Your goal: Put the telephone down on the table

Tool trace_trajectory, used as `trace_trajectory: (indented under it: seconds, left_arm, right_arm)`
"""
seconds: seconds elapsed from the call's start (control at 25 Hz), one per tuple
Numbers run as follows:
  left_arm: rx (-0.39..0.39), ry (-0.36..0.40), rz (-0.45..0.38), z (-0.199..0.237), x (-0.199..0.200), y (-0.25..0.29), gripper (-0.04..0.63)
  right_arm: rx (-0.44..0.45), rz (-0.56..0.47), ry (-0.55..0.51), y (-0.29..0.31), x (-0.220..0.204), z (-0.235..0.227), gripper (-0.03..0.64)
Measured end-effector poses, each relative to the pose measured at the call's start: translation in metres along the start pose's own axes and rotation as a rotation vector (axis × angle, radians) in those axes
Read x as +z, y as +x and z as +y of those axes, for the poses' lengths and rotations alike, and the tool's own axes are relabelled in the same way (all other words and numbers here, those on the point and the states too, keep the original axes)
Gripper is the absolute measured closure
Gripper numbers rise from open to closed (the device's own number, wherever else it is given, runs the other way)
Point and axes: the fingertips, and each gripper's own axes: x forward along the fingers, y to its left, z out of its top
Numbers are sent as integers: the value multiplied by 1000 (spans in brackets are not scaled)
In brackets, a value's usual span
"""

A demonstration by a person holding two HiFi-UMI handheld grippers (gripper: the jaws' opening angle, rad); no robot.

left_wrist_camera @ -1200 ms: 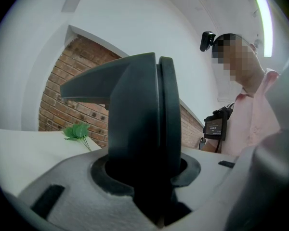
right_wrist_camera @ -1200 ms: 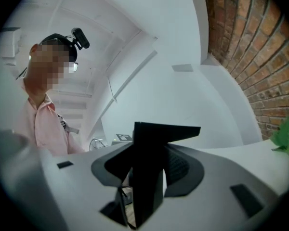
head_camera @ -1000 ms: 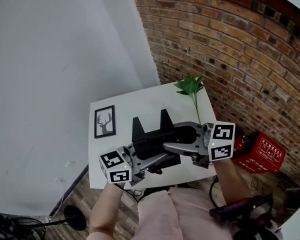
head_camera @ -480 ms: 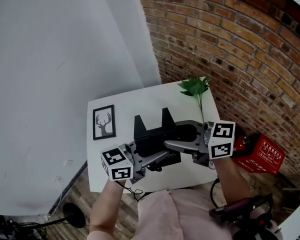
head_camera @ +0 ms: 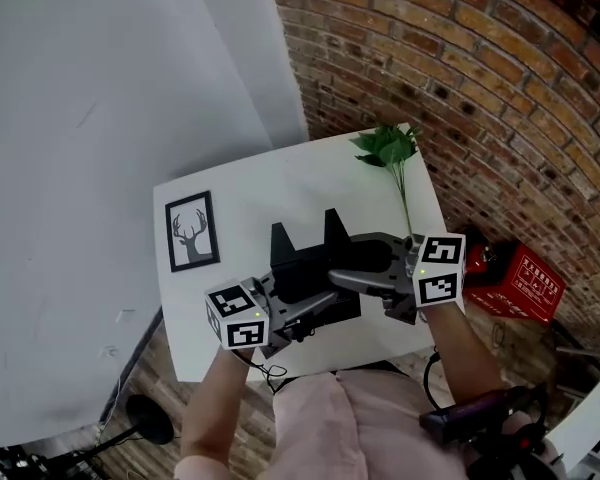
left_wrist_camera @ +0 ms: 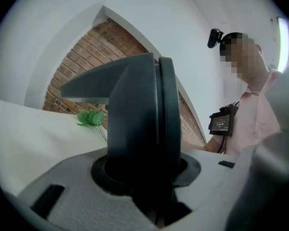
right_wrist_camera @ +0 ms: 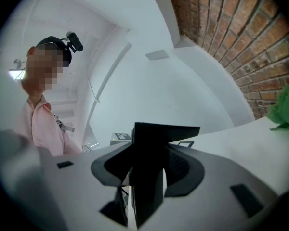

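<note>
Tabletop (head_camera: 280, 183): white, small, set into the corner of grey wall and brick. Middle and near half bare, so room enough for a landing.

Telephone (head_camera: 310, 268): black, two cradle prongs upright, base level. Hangs low over the near half of the tabletop, closer to the near edge than the far. Impossible to tell whether touching or just clear. Kept level, probably so as to land flat on the base and not on a corner.

Grippers: left gripper (head_camera: 280, 310) in from the near left corner, jaws clenched on the telephone's left end; right gripper (head_camera: 365, 280) in from the right edge, jaws clenched on the right end. Opposed grips, likely to share the weight and stop any tipping. Wiser not to let go until the base sits firm.

Red box (head_camera: 520, 283): on the floor past the right edge, no part of this.

Deer print (head_camera: 192, 230): flat by the left edge, well apart from the telephone.

Sprig (head_camera: 388, 148): at the far right corner, also out of the way.
</note>
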Motion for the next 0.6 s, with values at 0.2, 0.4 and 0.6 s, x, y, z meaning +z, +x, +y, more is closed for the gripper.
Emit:
trace_trajectory:
  seconds: [0.2, 0.4, 0.6]
  left_arm:
    - [-13, -74, 13, 23, -23, 1, 428]
    - [-12, -161, 16, 44, -45, 4, 426]
    - [-16, -220, 18, 63, -64, 5, 425]
  right_arm:
    - [-27, 16, 72, 6, -24, -25, 430]
    - [-51, 33, 143, 10, -47, -49, 428]
    - [-76, 51, 198, 15, -67, -70, 426]
